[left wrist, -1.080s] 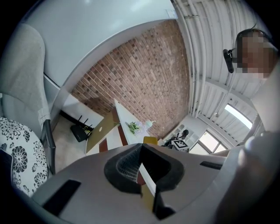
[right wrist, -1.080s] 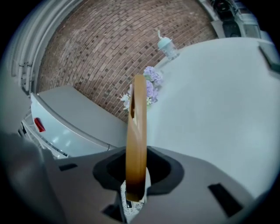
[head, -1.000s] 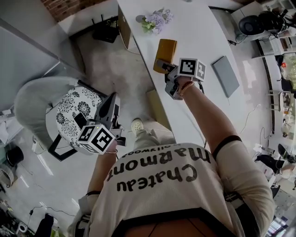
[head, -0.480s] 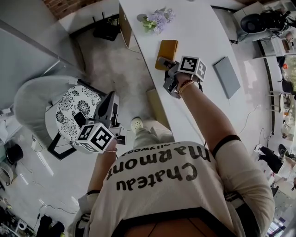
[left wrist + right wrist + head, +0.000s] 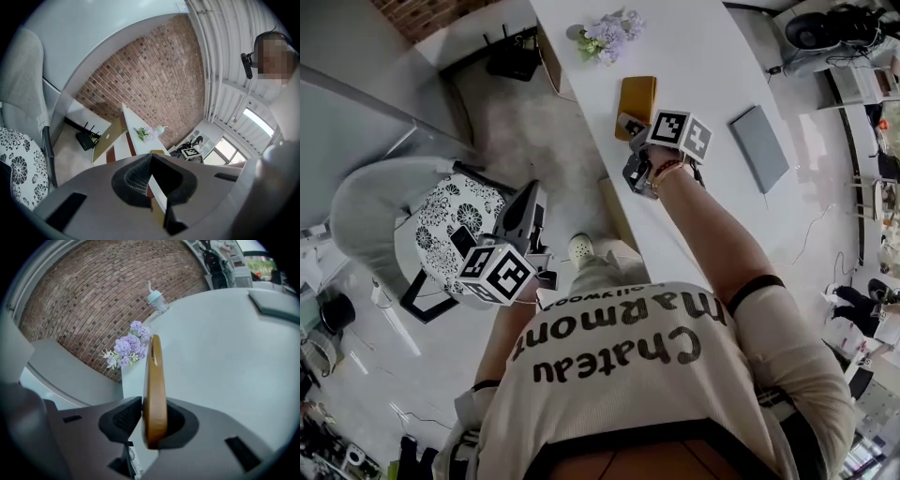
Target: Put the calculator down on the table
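**Placing step: calculator low over the table, not yet released.**

Left hand-held gripper (image 5: 151, 180) hung off the table's side, with the patterned chair (image 5: 450, 220) just to its left. Its jaws were a little apart with nothing between them; idle. Right hand-held gripper (image 5: 151, 419) pinched the near end of the tan calculator (image 5: 636, 99) across its flat faces. The calculator reached ahead of the jaws over the white table (image 5: 712, 56), broad face up; contact with the top could not be confirmed. Flowers (image 5: 605, 42) lay well ahead of this gripper and a grey slab (image 5: 759, 145) off to its right. Judged next: settle the calculator flat, spread the jaws, and draw straight back without dragging it.
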Available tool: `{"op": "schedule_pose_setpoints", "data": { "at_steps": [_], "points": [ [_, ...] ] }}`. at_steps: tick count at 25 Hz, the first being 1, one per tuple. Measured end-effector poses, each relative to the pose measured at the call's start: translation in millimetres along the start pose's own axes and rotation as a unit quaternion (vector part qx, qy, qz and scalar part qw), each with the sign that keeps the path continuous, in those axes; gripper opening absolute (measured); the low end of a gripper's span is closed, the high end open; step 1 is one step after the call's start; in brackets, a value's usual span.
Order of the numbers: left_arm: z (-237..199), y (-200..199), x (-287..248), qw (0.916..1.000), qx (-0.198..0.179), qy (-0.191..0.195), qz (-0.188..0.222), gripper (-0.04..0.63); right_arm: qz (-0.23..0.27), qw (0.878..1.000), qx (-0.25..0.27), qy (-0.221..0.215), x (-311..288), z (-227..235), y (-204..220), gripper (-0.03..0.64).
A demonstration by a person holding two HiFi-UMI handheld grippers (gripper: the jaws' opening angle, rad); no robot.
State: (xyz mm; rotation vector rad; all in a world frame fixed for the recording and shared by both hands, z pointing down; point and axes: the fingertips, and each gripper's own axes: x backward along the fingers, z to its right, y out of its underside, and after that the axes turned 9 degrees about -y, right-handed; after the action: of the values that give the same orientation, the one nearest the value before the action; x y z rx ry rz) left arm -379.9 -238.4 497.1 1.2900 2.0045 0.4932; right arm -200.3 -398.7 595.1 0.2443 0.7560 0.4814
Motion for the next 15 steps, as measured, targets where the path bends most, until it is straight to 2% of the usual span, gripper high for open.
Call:
{"op": "schedule_pose_setpoints", "data": {
  "at_steps": [4,12,15],
  "points": [
    [10.7,5.3,-4.3,0.9999,-0.006,0.009,-0.009,0.002,0.009,0.999,0.01,0.032,8.9,4.9,0.9,0.131],
    [22.5,9.1,-17.7,0.9995,-0.009,0.021,-0.021,0.002,0.014,0.998,-0.017,0.054,17.0,11.0,1.4,0.187],
    [24.6,9.3,-19.0,0.9994,-0.009,0.026,-0.022,0.002,0.015,0.998,-0.034,0.051,17.9,8.5,3.1,0.228]
  ]
}}
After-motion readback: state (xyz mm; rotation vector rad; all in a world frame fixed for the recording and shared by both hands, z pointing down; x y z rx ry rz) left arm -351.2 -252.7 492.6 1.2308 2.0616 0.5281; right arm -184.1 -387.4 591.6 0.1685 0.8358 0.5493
